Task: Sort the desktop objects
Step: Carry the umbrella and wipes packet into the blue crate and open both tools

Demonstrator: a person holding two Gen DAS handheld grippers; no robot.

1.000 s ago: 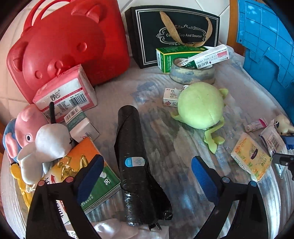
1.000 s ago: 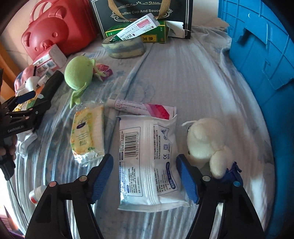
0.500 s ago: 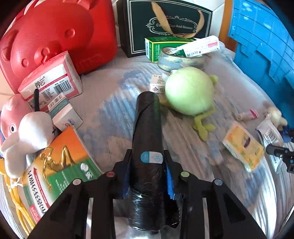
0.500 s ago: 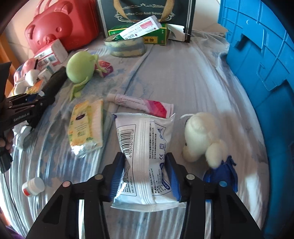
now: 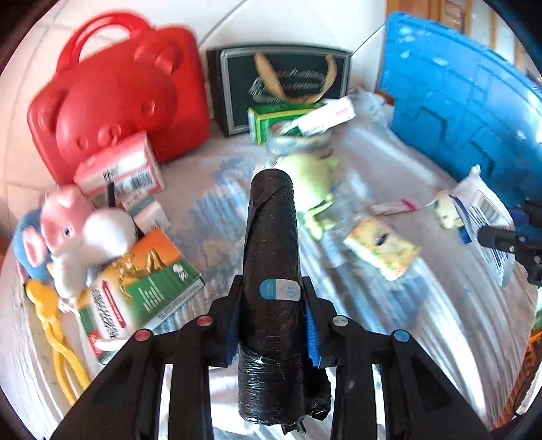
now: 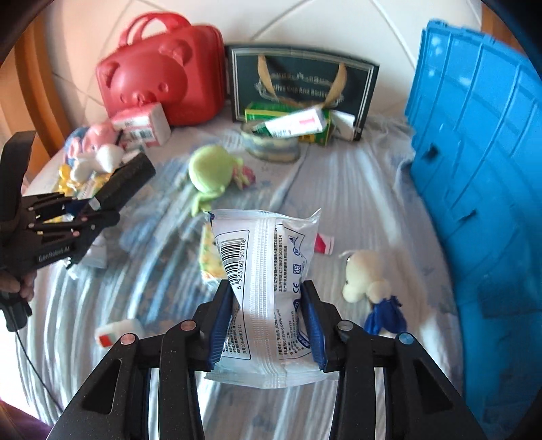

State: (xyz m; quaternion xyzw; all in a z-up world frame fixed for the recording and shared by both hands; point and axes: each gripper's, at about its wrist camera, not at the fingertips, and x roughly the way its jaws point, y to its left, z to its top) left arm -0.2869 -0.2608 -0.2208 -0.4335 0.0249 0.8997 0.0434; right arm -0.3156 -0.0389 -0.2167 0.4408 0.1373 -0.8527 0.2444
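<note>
The black bag roll [image 5: 273, 270] is being clamped in the left gripper [image 5: 273, 325], the white wipes packet [image 6: 267, 287] in the right gripper [image 6: 267, 325], the jaws closing; both are being held clear of the cloth. Both should be carried level toward the blue crate [image 6: 474, 162]. Its interior is hidden.

- White wall [image 6: 305, 20] with thin diagonal seams is seen at the far side, ahead of both claws.
- Surface under the claws is covered by a pale cloth [image 6: 355, 189], blue-patterned, wrinkled.
- Wooden frame piece [image 6: 40, 88] is seen far left of the right claw, beside the wall.
- More wood [image 5: 450, 17] is visible far ahead and right of the left claw.
- Bright daylight is cast across the cloth; glare is noted on the folds.
</note>
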